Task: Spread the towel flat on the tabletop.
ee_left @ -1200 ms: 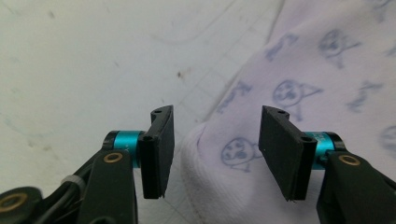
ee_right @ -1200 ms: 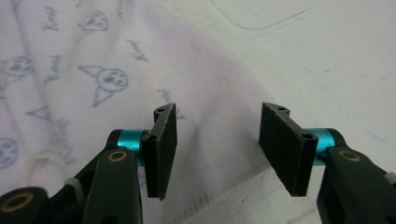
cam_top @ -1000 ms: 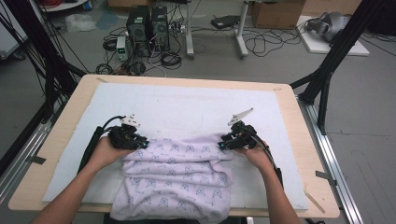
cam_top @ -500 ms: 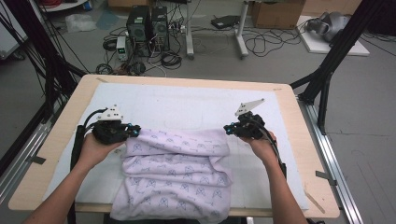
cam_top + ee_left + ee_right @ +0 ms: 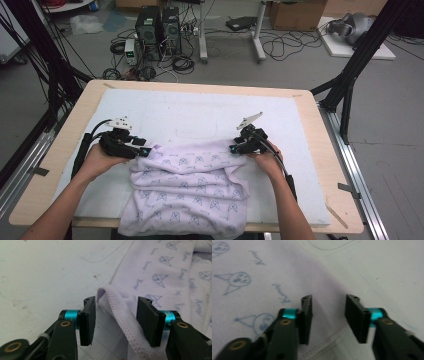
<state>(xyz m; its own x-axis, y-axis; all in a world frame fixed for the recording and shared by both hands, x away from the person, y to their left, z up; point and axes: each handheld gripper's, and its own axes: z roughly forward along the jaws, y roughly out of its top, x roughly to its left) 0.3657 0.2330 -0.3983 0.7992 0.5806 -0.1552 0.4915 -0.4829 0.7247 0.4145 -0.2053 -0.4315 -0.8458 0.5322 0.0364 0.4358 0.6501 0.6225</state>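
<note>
White counter (image 5: pixel 200 107), lilac cloth (image 5: pixel 187 187) bunched near me.
Both my tools, left (image 5: pixel 142 151) and right (image 5: pixel 234 148), gape open over its hem; a shallow bite could slip.

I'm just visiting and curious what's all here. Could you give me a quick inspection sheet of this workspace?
Surface: wooden table under a white mat with faint pen marks and small specks.
Job's things: lilac printed cloth, rumpled, its near edge hanging over the table's front.
Clutter: nothing seen on the mat besides the cloth.
Grippers: left tool open, a stitched hem corner between its jaws; right tool open over the cloth's hem. Each sits at a far corner of the cloth.
Cables: a black cable runs back from the left tool along the forearm; loose cords on the floor.
Surroundings: computer towers, cardboard boxes, black frame struts.
</note>
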